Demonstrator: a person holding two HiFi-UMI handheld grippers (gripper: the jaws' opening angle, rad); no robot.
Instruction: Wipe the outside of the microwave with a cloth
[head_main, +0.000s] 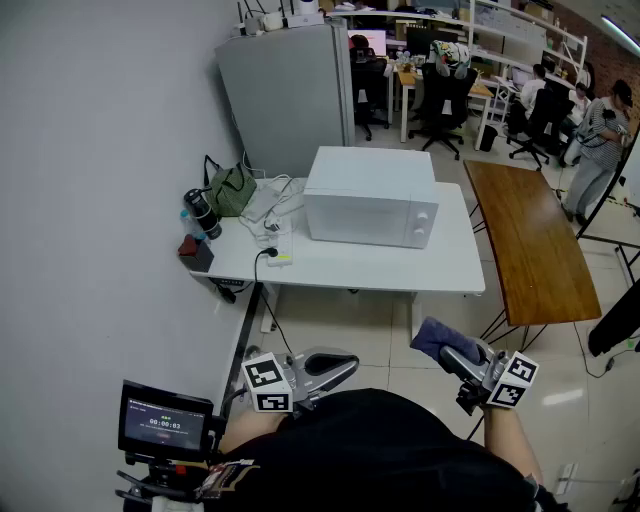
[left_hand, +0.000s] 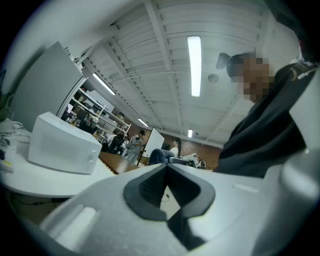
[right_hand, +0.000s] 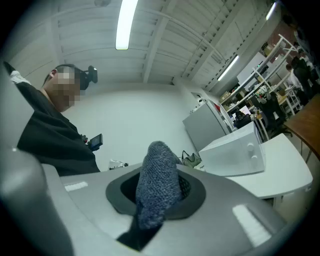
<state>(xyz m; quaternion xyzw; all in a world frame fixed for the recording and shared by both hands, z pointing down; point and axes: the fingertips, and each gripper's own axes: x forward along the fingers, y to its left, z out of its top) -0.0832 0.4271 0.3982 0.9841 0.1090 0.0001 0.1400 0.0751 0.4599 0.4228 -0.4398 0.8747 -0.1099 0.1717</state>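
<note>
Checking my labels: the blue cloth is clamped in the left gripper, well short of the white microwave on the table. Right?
No: the right gripper, not the left gripper, clamps the blue cloth, as the right gripper view shows. It is well short of the white microwave on the table.

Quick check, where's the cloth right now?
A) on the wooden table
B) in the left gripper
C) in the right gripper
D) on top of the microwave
C: the jaws of the right gripper pinch the blue-grey cloth, while the left gripper is shut with nothing in it.
</note>
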